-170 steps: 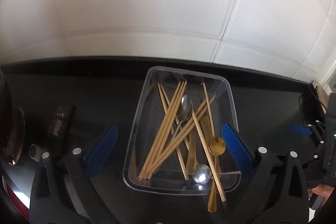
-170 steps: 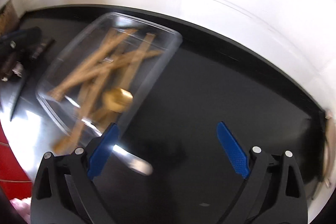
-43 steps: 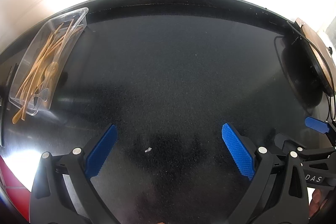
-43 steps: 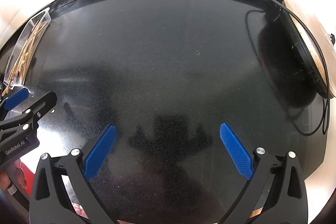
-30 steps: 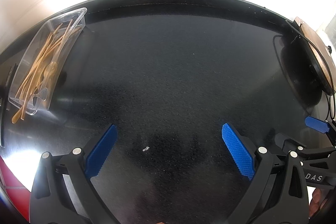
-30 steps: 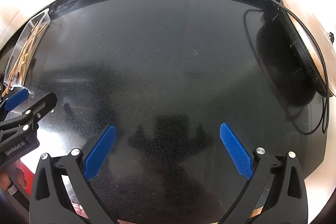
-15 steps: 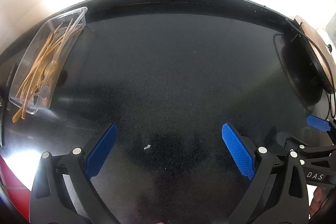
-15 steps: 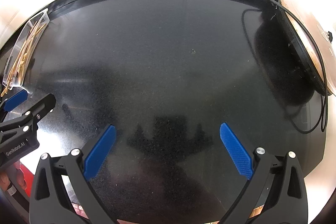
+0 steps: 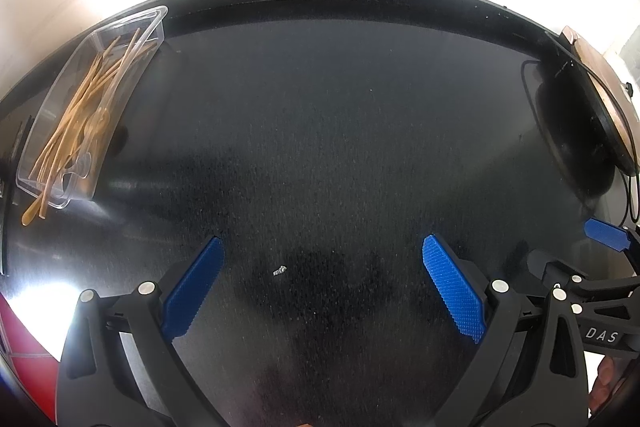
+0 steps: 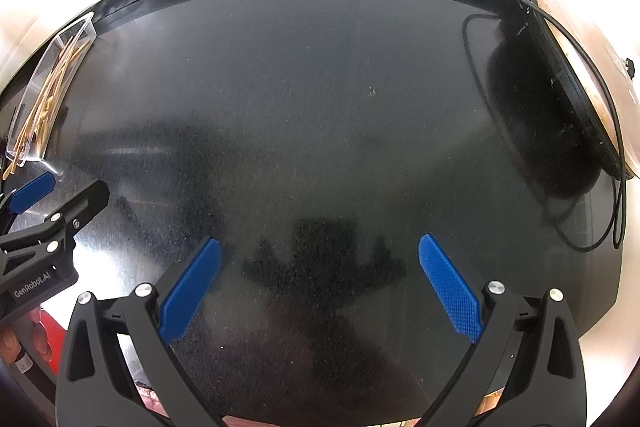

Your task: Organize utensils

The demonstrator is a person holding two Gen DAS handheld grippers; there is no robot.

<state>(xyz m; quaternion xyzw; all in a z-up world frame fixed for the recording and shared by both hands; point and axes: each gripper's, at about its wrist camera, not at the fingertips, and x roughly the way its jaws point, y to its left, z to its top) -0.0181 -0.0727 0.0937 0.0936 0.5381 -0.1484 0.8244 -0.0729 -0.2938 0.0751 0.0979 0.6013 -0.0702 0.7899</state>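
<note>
A clear plastic tray (image 9: 156, 17) stands at the far left of the black countertop. It holds several wooden chopsticks (image 9: 86, 99) and spoons, and some stick out over its near end. The tray also shows at the left edge of the right wrist view (image 10: 86, 23). My left gripper (image 9: 320, 283) is open and empty, held high above the counter's middle. My right gripper (image 10: 316, 281) is open and empty too, beside it on the right. Each gripper shows in the other's view: the right one (image 9: 604, 233) and the left one (image 10: 56, 195).
A round black appliance with a copper-coloured top (image 10: 560, 99) and a black cord (image 10: 612, 219) stands at the right end of the counter. A small white crumb (image 9: 279, 270) lies on the counter between my left fingers. A white tiled wall runs behind.
Since 5.7 s ago both grippers have pulled far back and up from the tray. Over the last second the views hardly shift.
</note>
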